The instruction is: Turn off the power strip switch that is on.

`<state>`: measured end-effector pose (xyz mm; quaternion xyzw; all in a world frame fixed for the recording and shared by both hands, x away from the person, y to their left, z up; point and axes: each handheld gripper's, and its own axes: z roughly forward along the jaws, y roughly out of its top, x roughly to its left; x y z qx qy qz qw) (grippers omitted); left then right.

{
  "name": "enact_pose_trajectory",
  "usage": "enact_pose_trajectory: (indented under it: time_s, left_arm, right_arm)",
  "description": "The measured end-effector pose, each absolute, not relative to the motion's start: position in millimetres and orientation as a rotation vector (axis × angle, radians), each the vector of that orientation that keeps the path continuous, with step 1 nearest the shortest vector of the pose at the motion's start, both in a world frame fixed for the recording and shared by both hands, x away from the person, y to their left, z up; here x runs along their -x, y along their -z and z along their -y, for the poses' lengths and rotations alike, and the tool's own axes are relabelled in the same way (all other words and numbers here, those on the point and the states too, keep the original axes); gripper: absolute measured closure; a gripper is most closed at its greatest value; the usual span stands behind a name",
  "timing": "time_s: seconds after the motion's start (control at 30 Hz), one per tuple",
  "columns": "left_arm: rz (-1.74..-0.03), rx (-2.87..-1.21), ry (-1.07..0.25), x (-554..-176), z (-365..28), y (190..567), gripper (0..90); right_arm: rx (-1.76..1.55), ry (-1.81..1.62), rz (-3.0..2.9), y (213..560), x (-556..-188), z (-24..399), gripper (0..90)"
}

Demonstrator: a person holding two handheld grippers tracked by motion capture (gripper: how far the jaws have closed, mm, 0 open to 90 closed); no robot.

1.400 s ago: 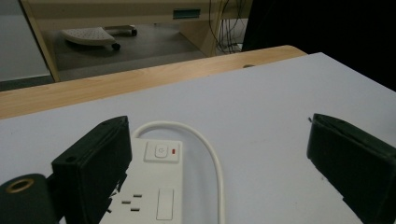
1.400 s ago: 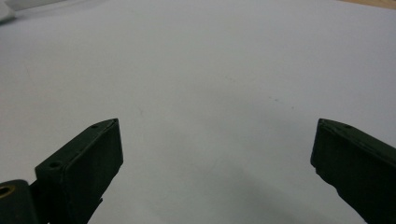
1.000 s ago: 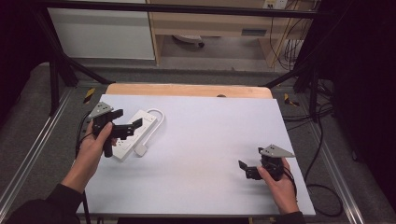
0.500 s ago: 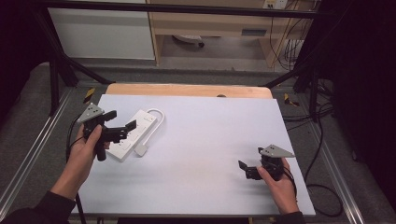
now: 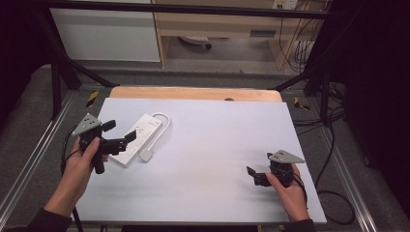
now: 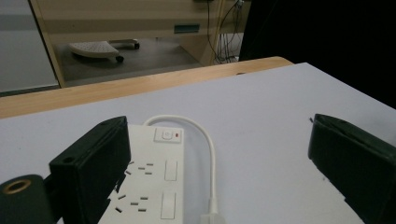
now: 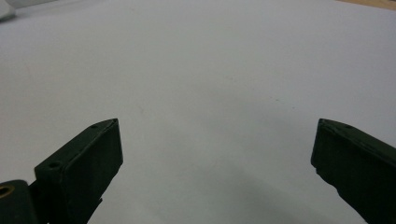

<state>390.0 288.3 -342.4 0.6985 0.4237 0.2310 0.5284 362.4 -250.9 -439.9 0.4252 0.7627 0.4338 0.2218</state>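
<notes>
A white power strip (image 5: 141, 137) lies at the table's left, its short cable (image 5: 163, 117) looping round to a plug (image 5: 146, 155) beside it. My left gripper (image 5: 120, 130) is open at the strip's left side, its jaws pointing right over the near end. In the left gripper view the strip (image 6: 156, 186) with its switch (image 6: 167, 135) lies between the wide-apart jaws of the left gripper (image 6: 215, 144), with nothing held. My right gripper (image 5: 254, 176) is open near the table's front right. In the right gripper view the right gripper (image 7: 215, 144) has only bare table between its jaws.
The white table top (image 5: 217, 140) has a wooden strip (image 5: 193, 93) along its far edge. Black frame posts (image 5: 60, 58) stand at both sides. Cables (image 5: 333, 193) hang off the right edge. A cabinet and shelf (image 5: 217, 24) stand beyond the table.
My left gripper has drifted left and a little toward the near edge, still open beside the power strip. The right gripper and the strip have not moved.
</notes>
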Motion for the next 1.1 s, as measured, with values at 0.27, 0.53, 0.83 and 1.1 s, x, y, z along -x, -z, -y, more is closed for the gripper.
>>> enact_pose_trajectory:
  time_s: [0.27, 0.53, 0.83, 1.1]
  left_arm:
    - [-1.024, -1.653, -0.541, -382, -295, 346, 5.5]
    - [-1.016, -1.653, -0.539, -372, -297, 349, 5.5]
    - [-1.01, -1.655, -0.54, -361, -300, 355, 5.5]
    - [-1.024, -1.654, -0.542, -356, -306, 362, 5.5]
  right_arm:
    - [-1.178, -1.199, -2.108, 440, -362, 251, 2.6]
    - [-1.174, -1.195, -2.111, 440, -363, 251, 2.6]
    - [-1.172, -1.194, -2.112, 440, -363, 251, 2.6]
    - [-1.172, -1.192, -2.113, 440, -363, 251, 2.6]
